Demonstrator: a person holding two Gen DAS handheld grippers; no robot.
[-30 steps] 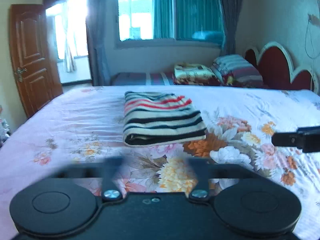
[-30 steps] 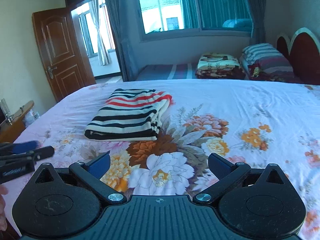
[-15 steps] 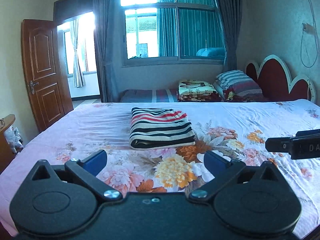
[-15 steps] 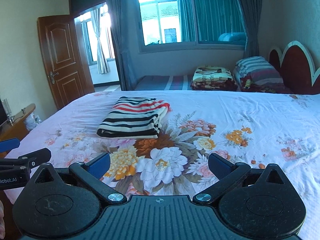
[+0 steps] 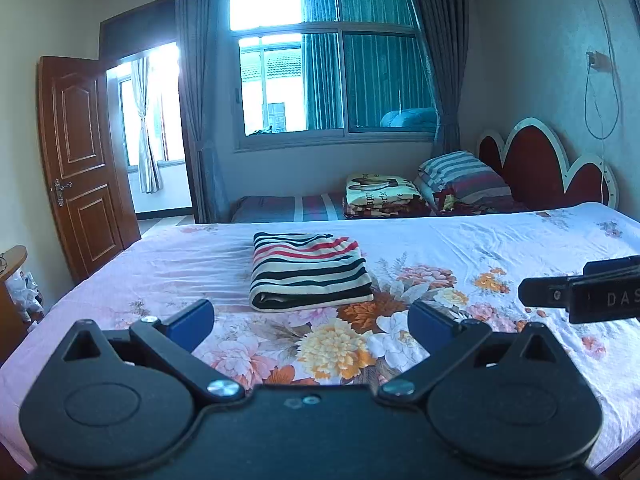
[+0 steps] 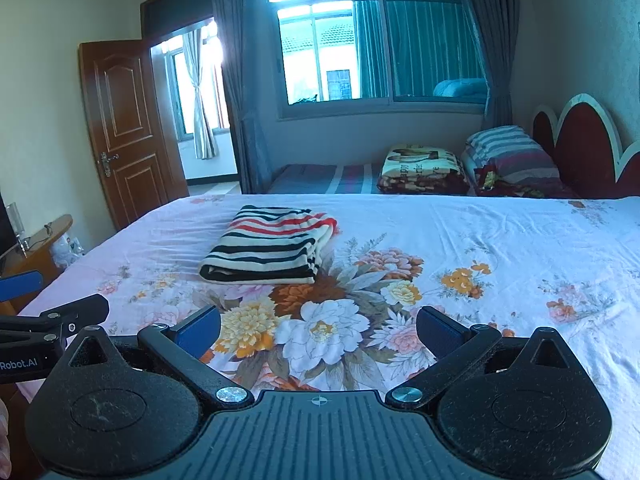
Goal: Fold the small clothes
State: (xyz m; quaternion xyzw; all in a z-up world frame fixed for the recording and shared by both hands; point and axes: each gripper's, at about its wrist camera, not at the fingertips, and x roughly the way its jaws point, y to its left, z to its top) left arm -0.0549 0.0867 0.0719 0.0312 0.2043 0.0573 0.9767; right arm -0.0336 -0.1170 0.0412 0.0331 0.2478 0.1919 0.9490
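Note:
A folded striped garment [image 5: 308, 270], black, cream and red, lies flat on the floral bedsheet [image 5: 500, 248]; in the right wrist view it [image 6: 268, 250] sits left of centre. My left gripper [image 5: 310, 326] is open and empty, held above the bed's near edge, well short of the garment. My right gripper [image 6: 318, 330] is open and empty, also back from the garment. The right gripper's side shows at the right of the left wrist view [image 5: 580, 294]; the left gripper's side shows at the left of the right wrist view [image 6: 52, 320].
A second bed [image 5: 288, 206] lies beyond with a folded blanket [image 5: 384, 196] and striped pillow [image 5: 464, 178] by the red headboard [image 5: 544, 168]. A wooden door [image 5: 82, 164] stands open at left. A wooden side table [image 6: 36, 246] stands by the bed's left edge.
Both grippers have pulled back and risen away from the folded garment, which now looks smaller and farther. The garment has not moved.

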